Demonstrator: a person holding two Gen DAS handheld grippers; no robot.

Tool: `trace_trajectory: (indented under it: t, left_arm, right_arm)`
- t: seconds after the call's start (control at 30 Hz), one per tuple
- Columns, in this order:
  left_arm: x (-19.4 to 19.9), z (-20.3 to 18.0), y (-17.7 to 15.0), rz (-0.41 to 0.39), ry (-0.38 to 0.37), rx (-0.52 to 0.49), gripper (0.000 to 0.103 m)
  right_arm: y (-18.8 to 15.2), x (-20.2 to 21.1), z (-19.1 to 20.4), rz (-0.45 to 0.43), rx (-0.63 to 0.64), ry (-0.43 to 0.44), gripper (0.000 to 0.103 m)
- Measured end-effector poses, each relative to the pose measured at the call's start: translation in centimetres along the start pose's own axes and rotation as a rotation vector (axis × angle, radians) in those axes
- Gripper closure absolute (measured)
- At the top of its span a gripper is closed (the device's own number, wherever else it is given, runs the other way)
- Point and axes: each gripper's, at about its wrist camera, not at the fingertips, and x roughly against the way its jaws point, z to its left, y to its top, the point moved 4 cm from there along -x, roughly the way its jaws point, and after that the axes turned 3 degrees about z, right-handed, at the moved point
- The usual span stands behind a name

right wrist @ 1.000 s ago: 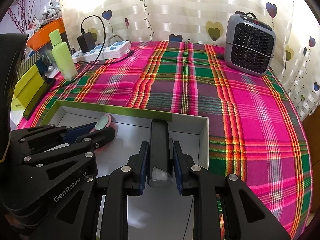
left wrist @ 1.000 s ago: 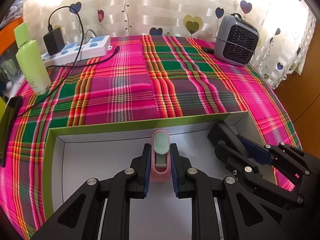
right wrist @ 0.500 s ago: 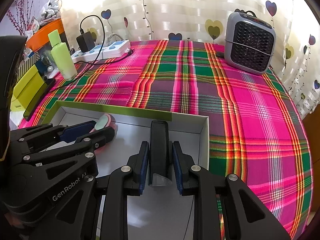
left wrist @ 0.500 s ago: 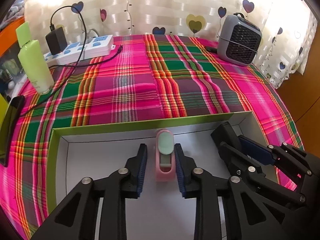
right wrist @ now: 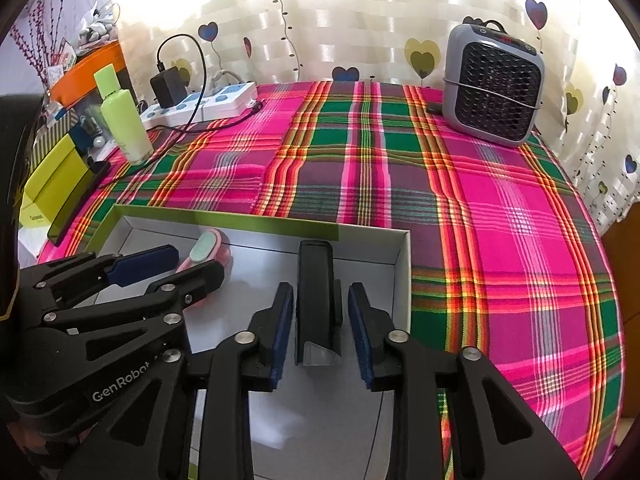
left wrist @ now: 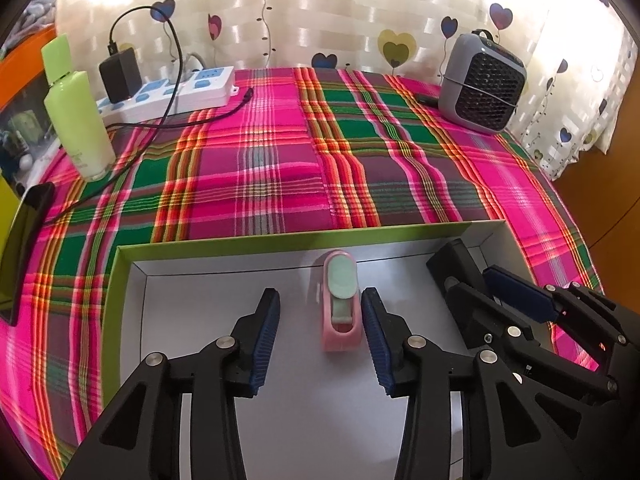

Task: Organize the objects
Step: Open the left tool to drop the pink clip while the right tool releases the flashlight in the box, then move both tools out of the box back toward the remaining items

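Note:
A small pink case with a mint-green top (left wrist: 340, 304) lies on the floor of a white box with a green rim (left wrist: 280, 240). My left gripper (left wrist: 320, 332) straddles it with its jaws opening; the left pad is well clear and the right pad sits just beside it. A black bar-shaped object with a clear end (right wrist: 316, 292) lies in the box's right corner between the pads of my right gripper (right wrist: 320, 328). Its jaws are opening too, with a narrow gap on each side. Each view shows the other gripper alongside: the right gripper (left wrist: 468, 282) and the left gripper (right wrist: 198, 262).
The box sits on a pink and green plaid cloth (left wrist: 280, 160). A green bottle (left wrist: 78, 128), a power strip with a charger (left wrist: 180, 92) and a dark phone (left wrist: 24, 248) stand at the left. A grey fan heater (left wrist: 482, 84) stands at the back right. A yellow-green carton (right wrist: 52, 188) is at the far left.
Both grippers' jaws have spread apart. The left let go of the pink case, the right let go of the black object. Both items rest in the box, and neither hand has shifted.

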Motion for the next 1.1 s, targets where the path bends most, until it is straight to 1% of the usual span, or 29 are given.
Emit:
trace_trajectory:
  t: [0.1, 0.23, 0.3, 0.4, 0.57, 0.8, 1.1]
  left_arm:
    - [0.6, 0.1, -0.1, -0.009, -0.005, 0.004, 0.061]
    - [1.7, 0.2, -0.5, -0.030, -0.015, 0.003, 0.058]
    - [2.3, 0.3, -0.8, -0.039, -0.022, 0.005, 0.055]
    - [3.4, 0.3, -1.4, -0.056, -0.031, 0.009, 0.054]
    - [5.3, 0.5, -2.6, -0.090, -0.038, 0.015, 0.054]
    - [6.4, 0.6, -4.7, -0.093, -0.017, 0.011, 0.054]
    - [8.4, 0.6, -7.1, -0.119, -0.022, 0.026, 0.054]
  right_arm:
    - [0.0, 0.5, -0.1, -0.006, -0.010, 0.005, 0.064]
    - [-0.3, 1.2, 0.0, -0.022, -0.017, 0.016, 0.061]
    - [-0.5, 1.8, 0.2, -0.035, -0.016, 0.026, 0.058]
    - [-1.0, 2.6, 0.4, -0.049, -0.013, 0.027, 0.056]
    - [-2.0, 3.8, 0.7, -0.069, -0.018, 0.034, 0.055]
    - [-3.5, 5.0, 1.4, -0.082, -0.022, 0.034, 0.055]
    - [-5.6, 6.8, 2.2, -0.106, -0.025, 0.029, 0.055]
